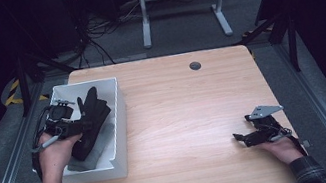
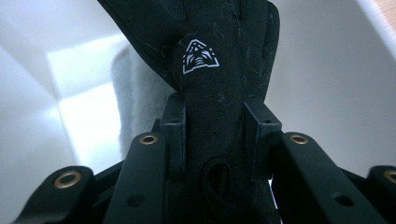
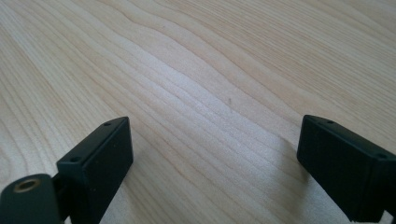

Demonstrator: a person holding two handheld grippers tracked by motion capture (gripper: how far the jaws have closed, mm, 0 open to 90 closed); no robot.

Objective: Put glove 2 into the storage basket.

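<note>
Jaws of the left gripper (image 2: pixel 215 140) clench a black glove (image 2: pixel 210 88) between them, over the white bin (image 1: pixel 118 124). The glove is linty, with a small white arrowhead logo just beyond the jaws. The right gripper (image 3: pixel 215 163) stands released above bare table (image 3: pixel 210 70).

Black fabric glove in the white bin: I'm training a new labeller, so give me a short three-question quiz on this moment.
1. True or false: the left gripper is shut on the black fabric glove.
2. What lies under the glove in the white plastic bin: A grey folded cloth, B red cup, C metal spoon?
3. Fill in: the right gripper rests open over the bare light wooden ____.

Key: 1 true; 2 A; 3 table.
</note>
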